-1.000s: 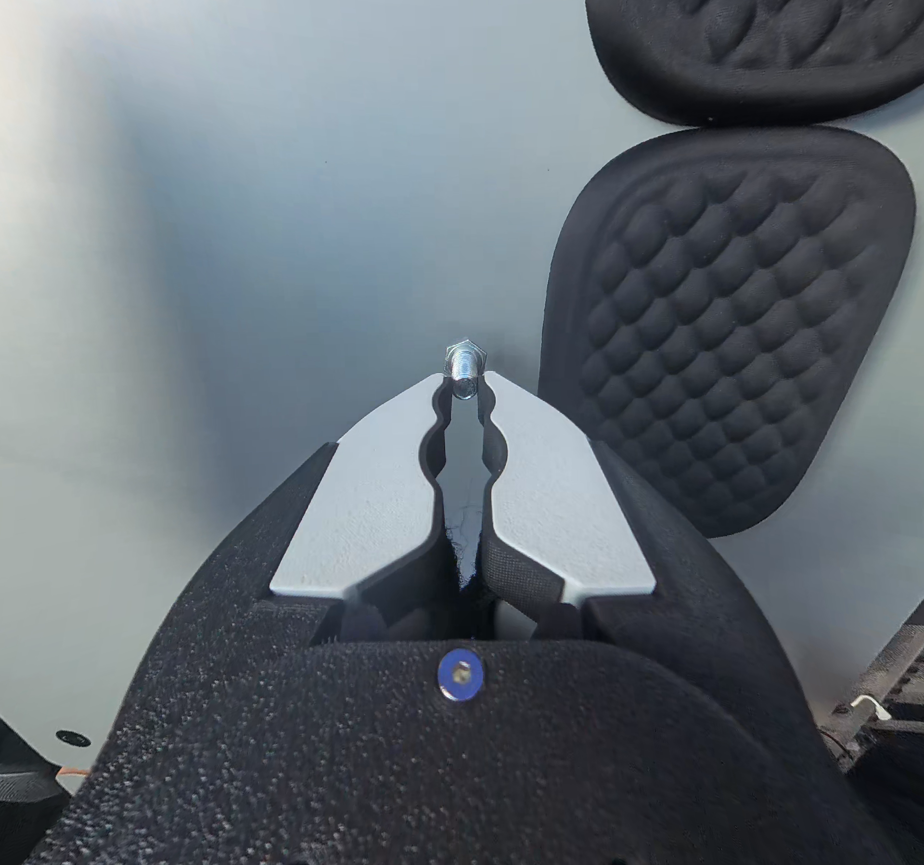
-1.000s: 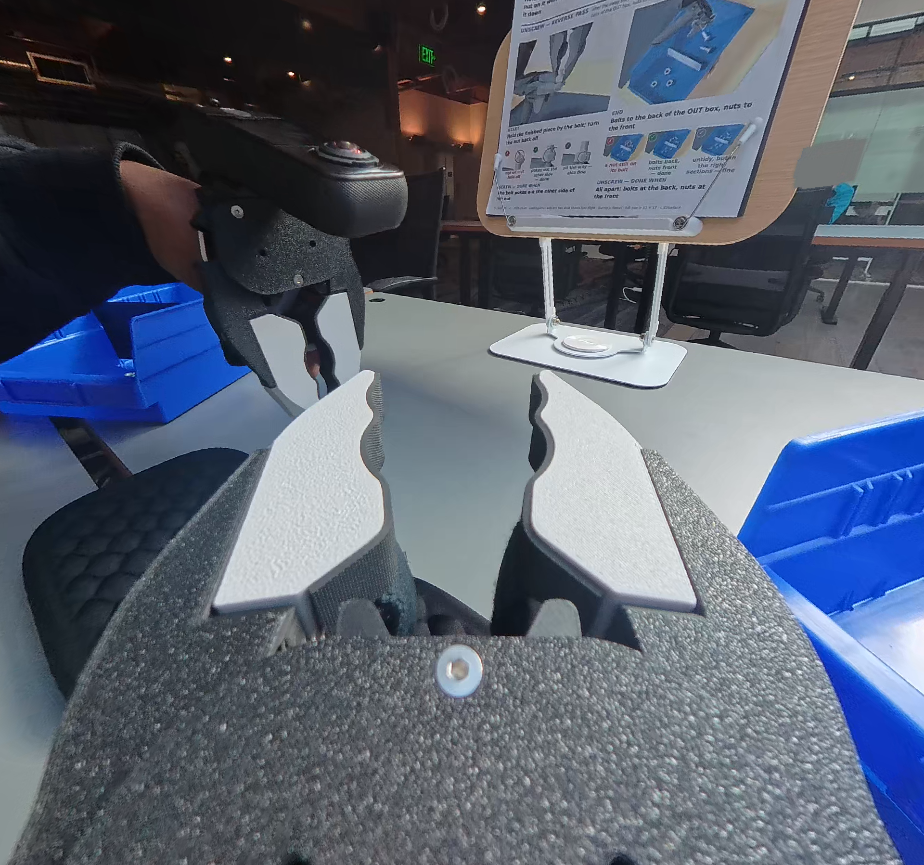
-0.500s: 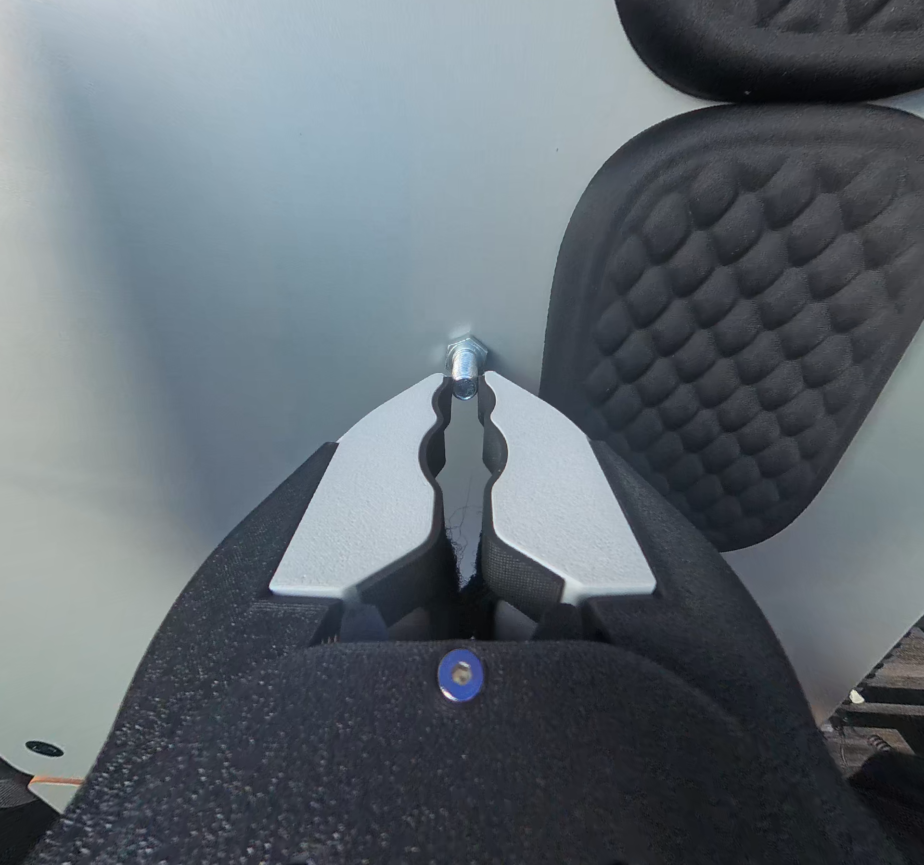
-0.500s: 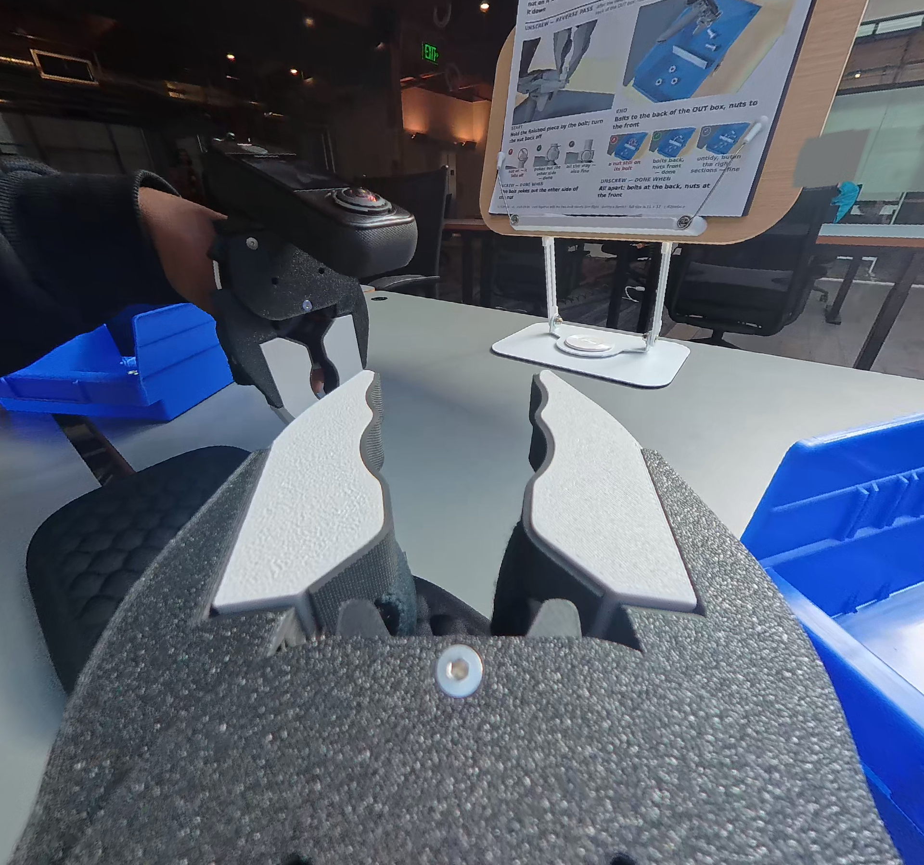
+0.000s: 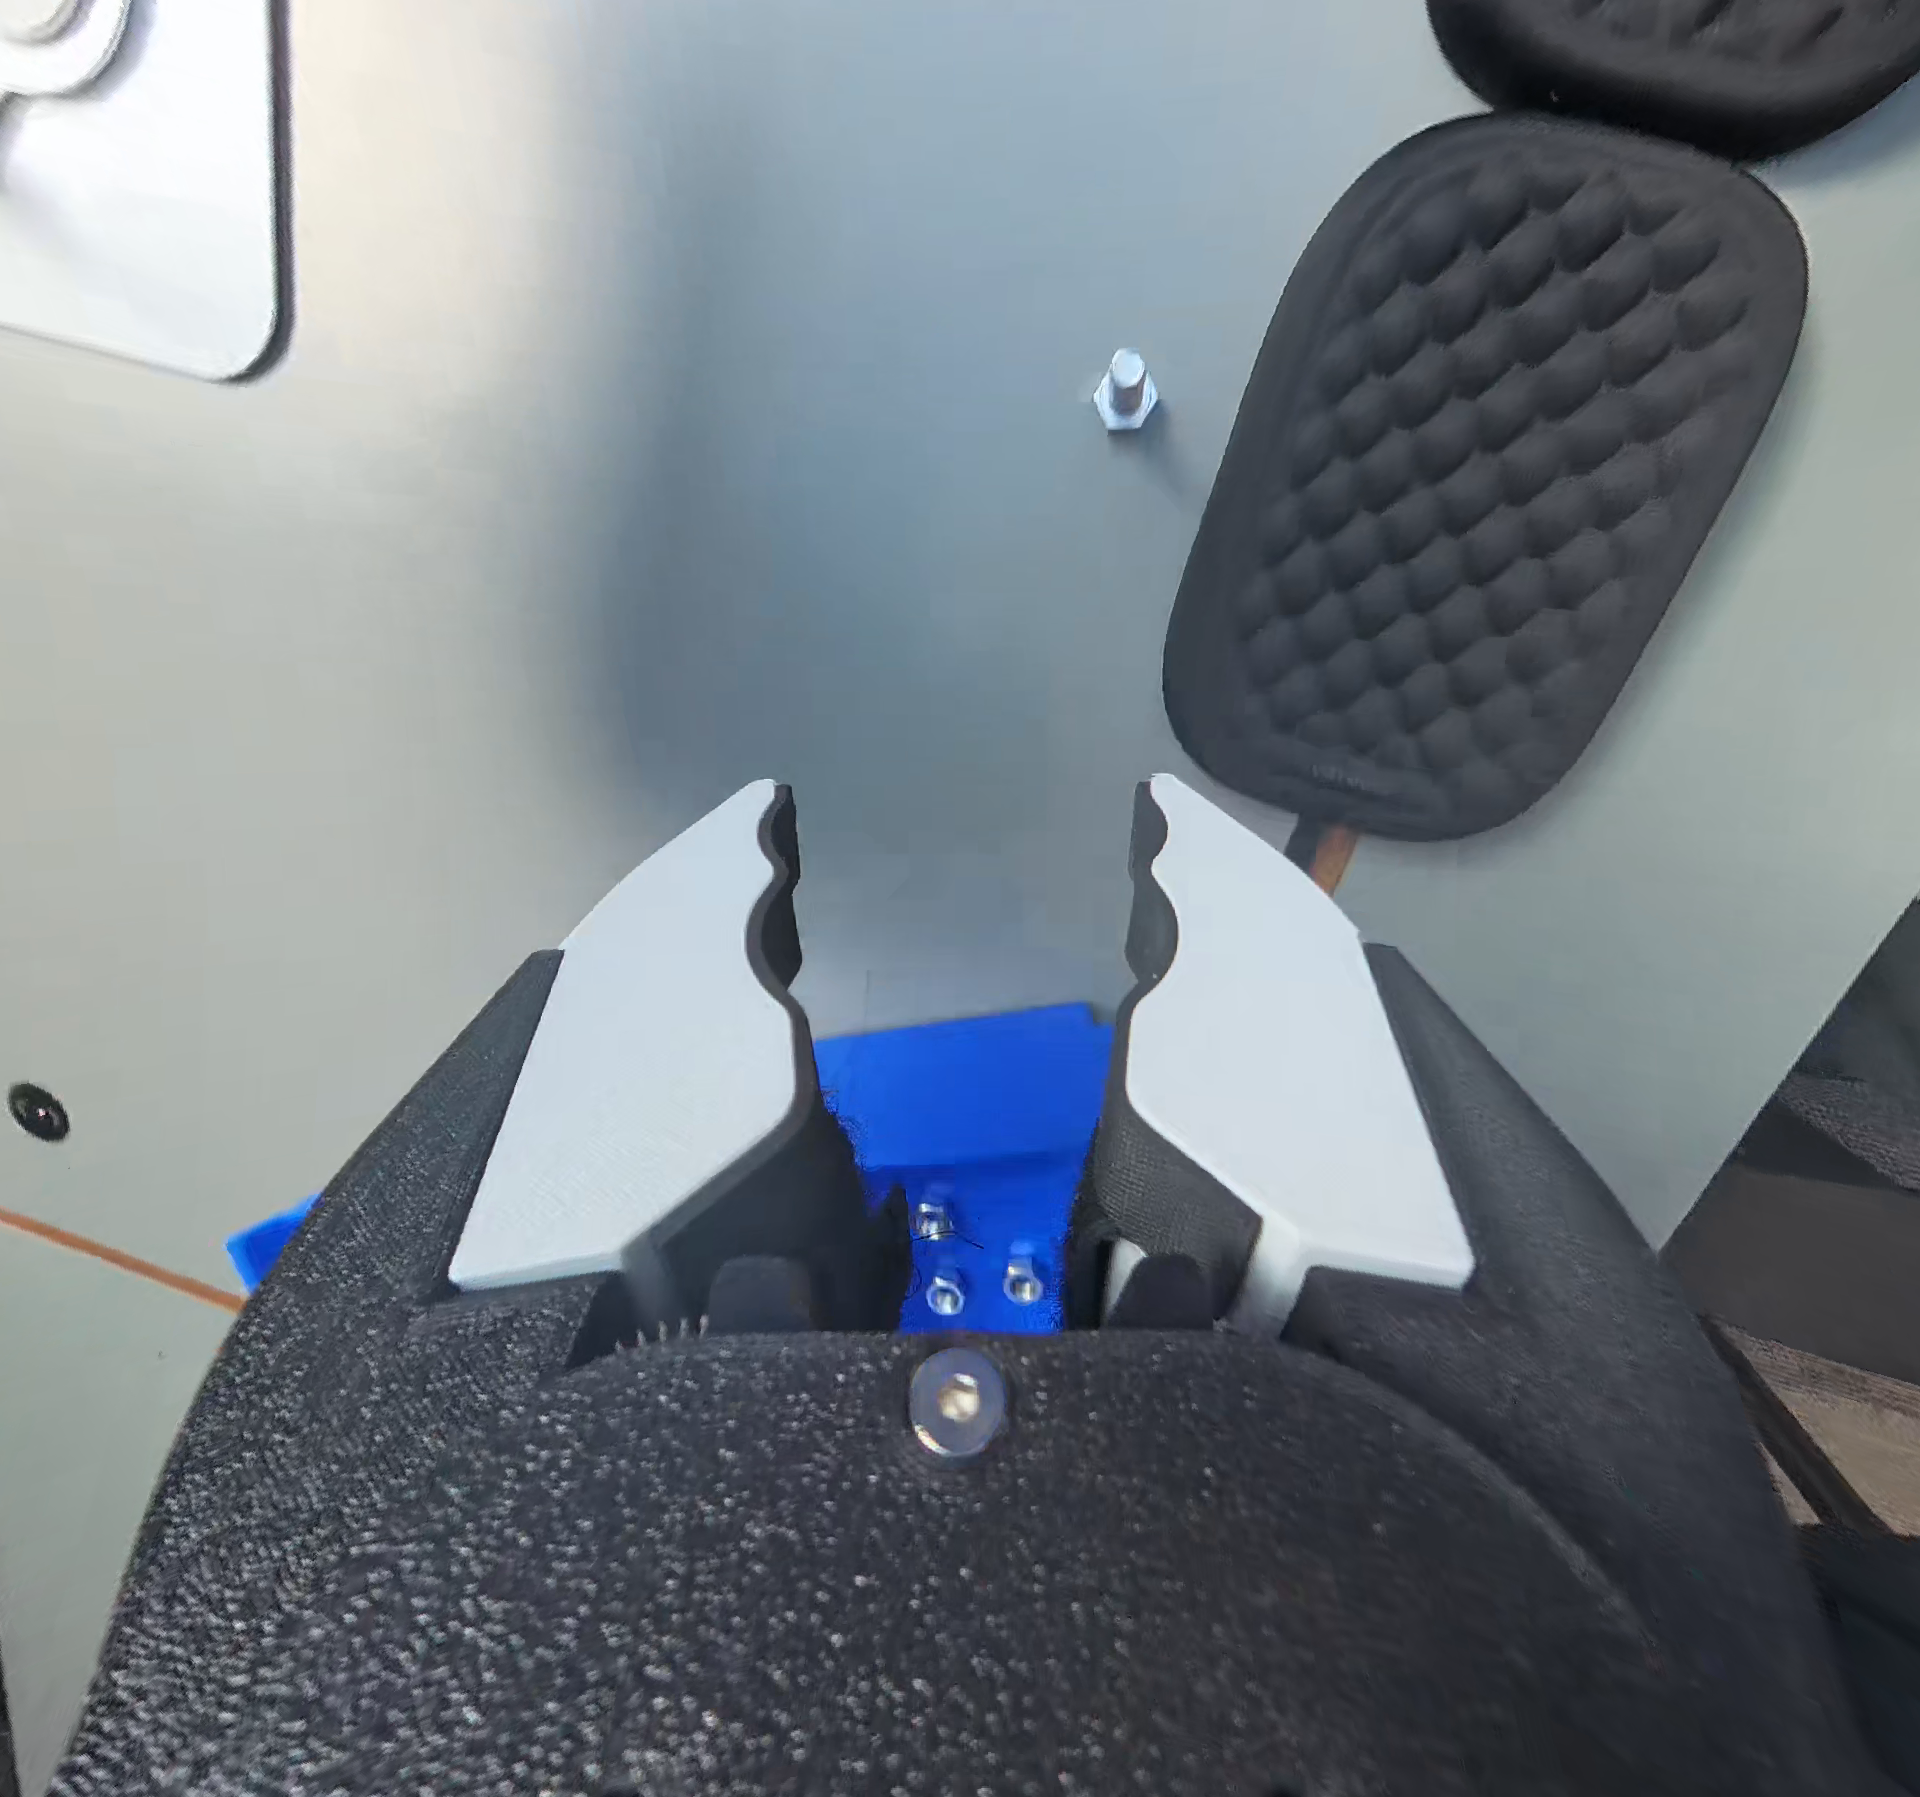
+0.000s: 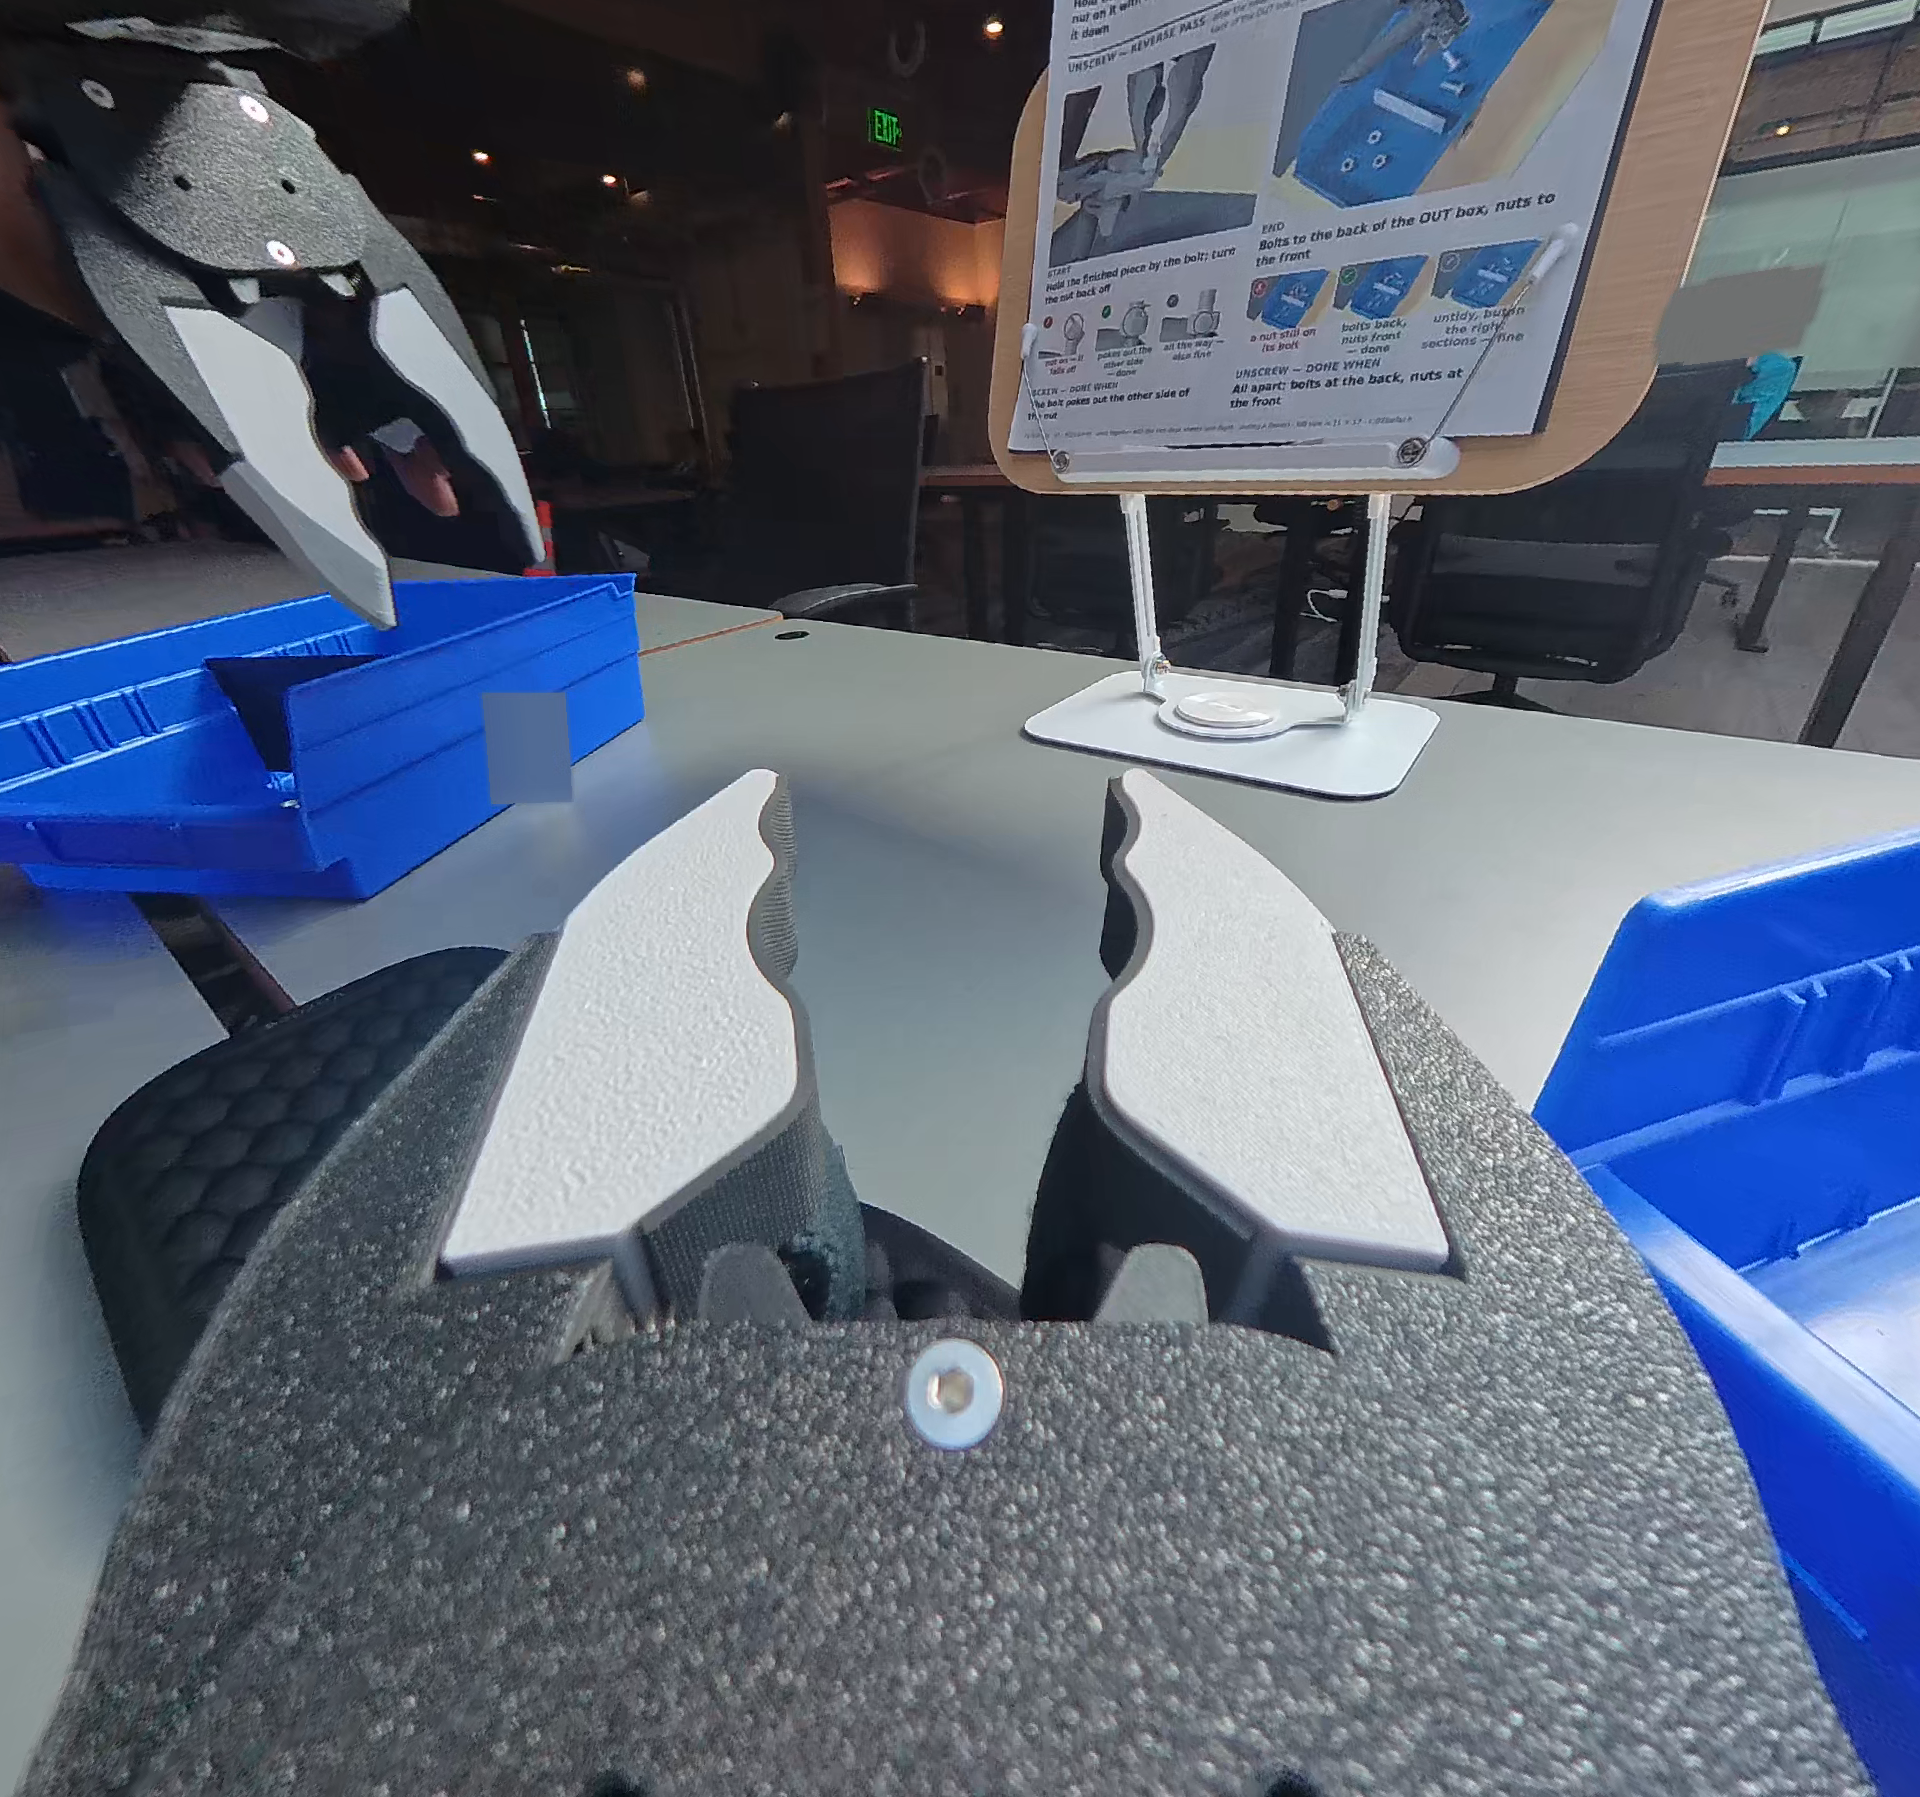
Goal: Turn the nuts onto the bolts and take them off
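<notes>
On smooth grey table (image 5: 727, 397), upright hex-headed steel bolt (image 5: 1124, 393), quilted black pad (image 5: 1475, 490).

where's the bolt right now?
In the left wrist view the bolt stands head-down on the grey table, just left of the nearer black padded rest and ahead of the open left gripper, which is clear of it.

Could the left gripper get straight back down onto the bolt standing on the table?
Probably yes. The left gripper is open and empty, and bare table lies between it and the upright bolt. The black pad sits close beside the bolt, not over it.
</notes>
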Motion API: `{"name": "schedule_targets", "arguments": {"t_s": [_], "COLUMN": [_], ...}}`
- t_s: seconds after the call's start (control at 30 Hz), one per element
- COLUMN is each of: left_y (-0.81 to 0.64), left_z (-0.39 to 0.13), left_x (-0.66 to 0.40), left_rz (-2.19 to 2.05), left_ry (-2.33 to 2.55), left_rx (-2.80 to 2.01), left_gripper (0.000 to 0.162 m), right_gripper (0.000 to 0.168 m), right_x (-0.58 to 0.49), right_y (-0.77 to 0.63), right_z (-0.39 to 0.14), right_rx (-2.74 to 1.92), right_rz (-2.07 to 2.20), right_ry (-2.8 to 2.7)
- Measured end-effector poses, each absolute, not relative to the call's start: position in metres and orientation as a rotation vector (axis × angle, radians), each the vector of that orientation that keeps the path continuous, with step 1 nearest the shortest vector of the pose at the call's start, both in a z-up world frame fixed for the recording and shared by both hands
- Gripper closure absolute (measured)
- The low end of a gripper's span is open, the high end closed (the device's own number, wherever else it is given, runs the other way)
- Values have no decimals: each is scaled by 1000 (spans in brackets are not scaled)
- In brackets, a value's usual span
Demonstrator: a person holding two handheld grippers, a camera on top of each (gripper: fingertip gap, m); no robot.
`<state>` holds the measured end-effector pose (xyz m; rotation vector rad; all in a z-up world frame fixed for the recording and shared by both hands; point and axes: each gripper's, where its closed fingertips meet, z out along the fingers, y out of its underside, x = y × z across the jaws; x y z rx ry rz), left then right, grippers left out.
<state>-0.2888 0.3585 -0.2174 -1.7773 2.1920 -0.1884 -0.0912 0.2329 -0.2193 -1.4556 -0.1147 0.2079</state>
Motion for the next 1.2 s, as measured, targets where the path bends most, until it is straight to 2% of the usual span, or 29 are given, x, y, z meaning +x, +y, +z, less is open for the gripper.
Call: {"name": "schedule_targets", "arguments": {"t_s": [0.2, 0.3, 0.43, 0.8, 1.1, 1.2], "left_y": [379, 385, 392, 424, 427, 428], "left_z": [-213, -233, -271, -332, -347, -349], "left_x": [-402, -447, -483, -492, -491, -491], "left_rz": [-108, -98, -141, -146, -150, -132], "left_ry": [2025, 1954, 1904, 1901, 1934, 1941], "left_rx": [-2019, -2184, -2373, -2420, -2415, -2394], "left_gripper": [109, 114, 109, 119, 130, 128], "right_gripper": [112, 112, 111, 112, 111, 111], "right_x": [-91, -91, -91, -88, -88, -87], "right_y": [233, 234, 233, 231, 231, 231], "right_z": [-219, -220, -219, -217, -217, -217], "right_rx": [-1457, -1459, -1454, -1430, -1432, -1429], "right_rz": [210, 210, 205, 212, 218, 222], "right_ry": [-114, -114, -116, -95, -90, -85]}}
